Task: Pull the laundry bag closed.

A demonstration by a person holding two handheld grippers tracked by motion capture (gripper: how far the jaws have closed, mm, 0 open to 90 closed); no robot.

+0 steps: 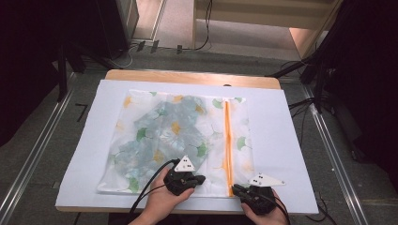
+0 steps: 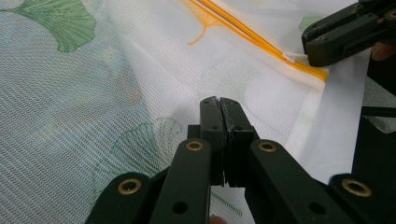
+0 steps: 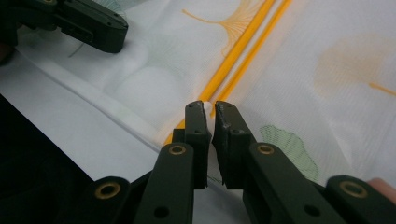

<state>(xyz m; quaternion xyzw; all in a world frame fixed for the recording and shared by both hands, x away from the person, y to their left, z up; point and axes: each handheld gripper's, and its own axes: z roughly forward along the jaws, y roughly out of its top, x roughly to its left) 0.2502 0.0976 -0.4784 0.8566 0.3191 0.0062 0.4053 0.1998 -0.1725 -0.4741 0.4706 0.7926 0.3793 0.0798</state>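
A translucent mesh bag (image 1: pixel 178 136) printed with green and orange leaves lies flat on a white sheet (image 1: pixel 281 140). An orange zipper (image 1: pixel 228 140) runs down its right side. My left gripper (image 1: pixel 199 179) is at the bag's near edge, left of the zipper. Its jaws (image 2: pixel 219 100) are shut, tips down on the mesh; I cannot tell whether they pinch any fabric. My right gripper (image 1: pixel 236 188) is at the near end of the zipper (image 3: pixel 238 51). Its jaws (image 3: pixel 210 106) are shut on the small white zipper pull (image 3: pixel 205 106), which also peeks out at its tips (image 2: pixel 290 58).
The white sheet covers a wooden table (image 1: pixel 187 77) whose far edge shows. Bare sheet borders the bag on all sides. Metal rails, cables and dark stands are on the floor around the table.
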